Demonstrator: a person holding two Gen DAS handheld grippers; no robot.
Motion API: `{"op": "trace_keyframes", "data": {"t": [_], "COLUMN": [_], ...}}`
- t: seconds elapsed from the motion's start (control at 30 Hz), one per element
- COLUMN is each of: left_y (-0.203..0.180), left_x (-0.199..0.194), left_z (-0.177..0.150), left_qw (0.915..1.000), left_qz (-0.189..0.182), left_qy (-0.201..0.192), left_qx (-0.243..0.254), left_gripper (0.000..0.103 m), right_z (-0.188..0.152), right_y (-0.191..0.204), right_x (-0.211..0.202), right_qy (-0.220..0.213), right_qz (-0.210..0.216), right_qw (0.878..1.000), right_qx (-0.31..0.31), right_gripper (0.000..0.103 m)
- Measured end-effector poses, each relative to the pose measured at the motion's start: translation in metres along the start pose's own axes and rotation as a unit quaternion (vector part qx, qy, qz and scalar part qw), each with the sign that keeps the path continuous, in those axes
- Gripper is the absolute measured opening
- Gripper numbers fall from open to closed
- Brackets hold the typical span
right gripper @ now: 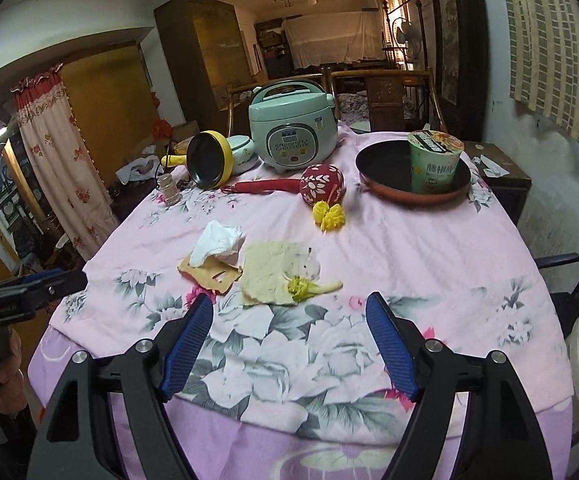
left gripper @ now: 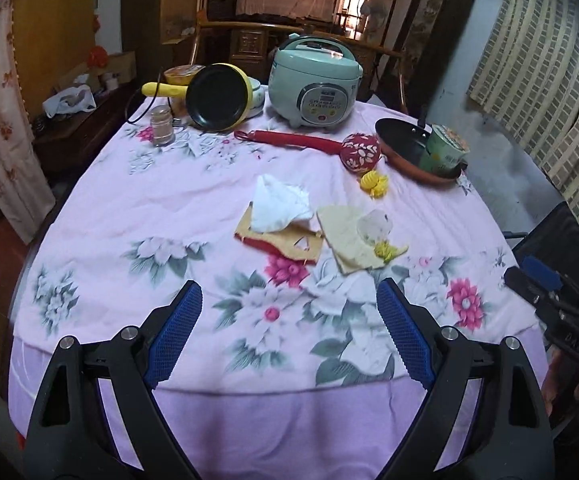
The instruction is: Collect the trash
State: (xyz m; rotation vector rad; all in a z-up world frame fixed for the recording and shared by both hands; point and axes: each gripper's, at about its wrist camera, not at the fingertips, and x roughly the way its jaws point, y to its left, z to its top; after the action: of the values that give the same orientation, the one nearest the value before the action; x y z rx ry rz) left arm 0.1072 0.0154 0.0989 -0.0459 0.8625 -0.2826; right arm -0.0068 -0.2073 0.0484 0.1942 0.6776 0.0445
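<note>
Left wrist view
Tissue: white crumpled tissue [left gripper: 279, 206], mid-table on the pink floral tablecloth [left gripper: 129, 216], resting on a tan card scrap [left gripper: 285, 242]. Judged very light and soft; it should crush under the pads. Its peak points away from the camera and offers the easiest pinch.
Card scrap: flat, thin, red edge showing; long axis runs left to right. Probably stiff enough to lift by one raised edge, awkward to pinch where it lies flat.
Pale sheet: cream paper sheet [left gripper: 349, 236] just right of the card, touching it; long axis slants from far-left to near-right.
Vegetable bit: yellow-green vegetable bit [left gripper: 387, 250] on the sheet's near-right corner. Judged soft and slippery.
Left gripper: left gripper [left gripper: 289, 332], jaws spread wide, holding nothing, near the table's front edge and short of the trash.

Right wrist view
Tissue: tissue [right gripper: 217, 244], upright heap on the card scrap [right gripper: 211, 274], left of centre.
Pale sheet: sheet [right gripper: 269, 272], wrinkled, lying flat.
Vegetable bit: stalk [right gripper: 309, 287]; long axis left to right, pale stem pointing right.
Noodle cup: green noodle cup [right gripper: 435, 162], upright in the copper pan [right gripper: 413, 196] at far right; likely light, with thin walls that dent.
Right gripper: right gripper [right gripper: 289, 344], jaws wide apart, empty, nearest the sheet.
</note>
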Motion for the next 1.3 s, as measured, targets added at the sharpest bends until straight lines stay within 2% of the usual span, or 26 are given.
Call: {"op": "trace_keyframes", "data": {"t": [0.07, 0.17, 0.33, 0.4, 0.5, 0.57, 0.67, 0.83, 1.07, 1.3], "left_y": [-0.006, -0.003, 0.029, 0.039, 0.045, 0.048, 0.055, 0.062, 0.059, 0.059], "left_x": [0.019, 0.055, 0.123, 0.14, 0.159, 0.156, 0.154, 0.165, 0.17, 0.173], "left_z": [0.012, 0.027, 0.033, 0.028, 0.021, 0.023, 0.023, 0.019, 0.017, 0.017], "left_qw": [0.9999, 0.9982, 0.9951, 0.9937, 0.9925, 0.9945, 0.9938, 0.9907, 0.99, 0.9894], "left_qz": [0.007, 0.059, 0.058, 0.058, 0.075, 0.053, 0.058, 0.033, 0.046, 0.052], "left_qy": [-0.007, -0.003, 0.052, 0.057, 0.077, 0.074, 0.073, 0.108, 0.114, 0.119], "left_qx": [0.013, 0.013, -0.061, -0.077, -0.059, -0.051, -0.061, -0.077, -0.069, -0.065], "left_gripper": [0.089, 0.089, 0.089, 0.089, 0.089, 0.089, 0.089, 0.089, 0.089, 0.089], "right_z": [0.004, 0.011, 0.017, 0.017, 0.012, 0.007, 0.001, -0.006, -0.003, -0.004], "right_y": [-0.001, -0.008, -0.022, -0.023, -0.02, -0.014, -0.012, -0.013, -0.004, 0.009], "right_x": [0.013, 0.045, 0.104, 0.121, 0.142, 0.156, 0.175, 0.199, 0.192, 0.203], "right_qy": [0.006, 0.025, 0.069, 0.082, 0.1, 0.113, 0.133, 0.161, 0.153, 0.172], "right_qz": [-0.008, -0.028, -0.046, -0.049, -0.052, -0.046, -0.042, -0.05, -0.042, -0.018], "right_qw": [1.0, 0.999, 0.997, 0.995, 0.993, 0.991, 0.988, 0.979, 0.97, 0.954], "right_qx": [-0.002, 0.0, 0.009, 0.001, -0.023, -0.053, -0.072, -0.112, -0.183, -0.245], "right_gripper": [0.078, 0.078, 0.078, 0.076, 0.061, 0.043, 0.028, 0.027, 0.027, 0.028]}}
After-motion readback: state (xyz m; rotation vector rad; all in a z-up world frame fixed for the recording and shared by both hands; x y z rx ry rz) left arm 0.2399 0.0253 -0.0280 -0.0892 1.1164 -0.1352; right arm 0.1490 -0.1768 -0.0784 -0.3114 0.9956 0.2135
